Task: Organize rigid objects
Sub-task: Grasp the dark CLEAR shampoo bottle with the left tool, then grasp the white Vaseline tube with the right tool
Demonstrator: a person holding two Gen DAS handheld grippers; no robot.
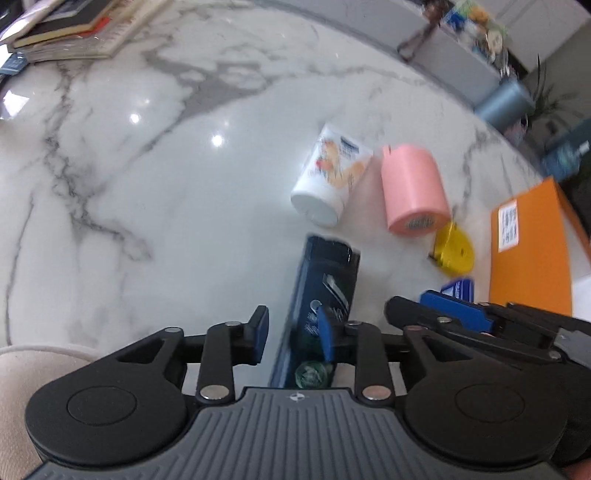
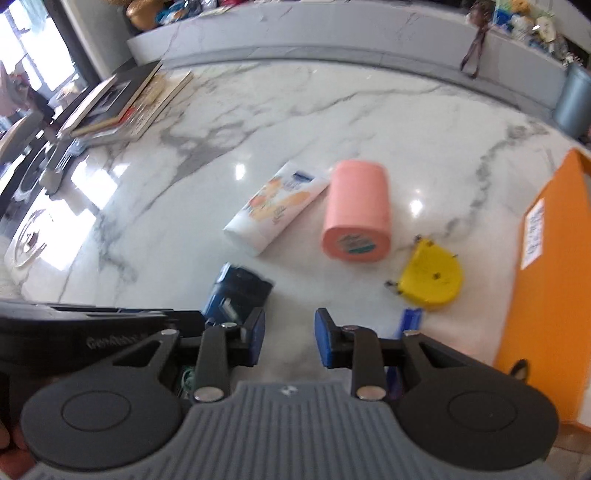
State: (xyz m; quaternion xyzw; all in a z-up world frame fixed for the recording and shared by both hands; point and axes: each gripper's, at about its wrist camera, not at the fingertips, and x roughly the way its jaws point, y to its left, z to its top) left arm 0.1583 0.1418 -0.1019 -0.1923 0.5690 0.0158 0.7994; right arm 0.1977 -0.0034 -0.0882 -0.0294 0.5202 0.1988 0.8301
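Observation:
On the marble table (image 1: pixel 147 166) lie a white tube with orange print (image 1: pixel 328 177), a pink cylinder (image 1: pixel 412 188) on its side, a yellow tape measure (image 1: pixel 454 253) and a dark blue box (image 1: pixel 325 295). My left gripper (image 1: pixel 293 338) is open and empty, its right finger over the blue box. My right gripper (image 2: pixel 290 338) is open and empty above bare marble, with the blue box (image 2: pixel 236 295) to its left, the tube (image 2: pixel 277 208), the pink cylinder (image 2: pixel 356 212) and the tape measure (image 2: pixel 432 280) ahead. The right gripper also shows in the left wrist view (image 1: pixel 461 314).
An orange box (image 1: pixel 532 251) with a white label stands at the right, also in the right wrist view (image 2: pixel 550 277). A stack of books (image 2: pixel 122 107) lies at the far left. A small blue item (image 2: pixel 410 321) lies by the tape measure. A grey ledge (image 2: pixel 332 33) borders the far edge.

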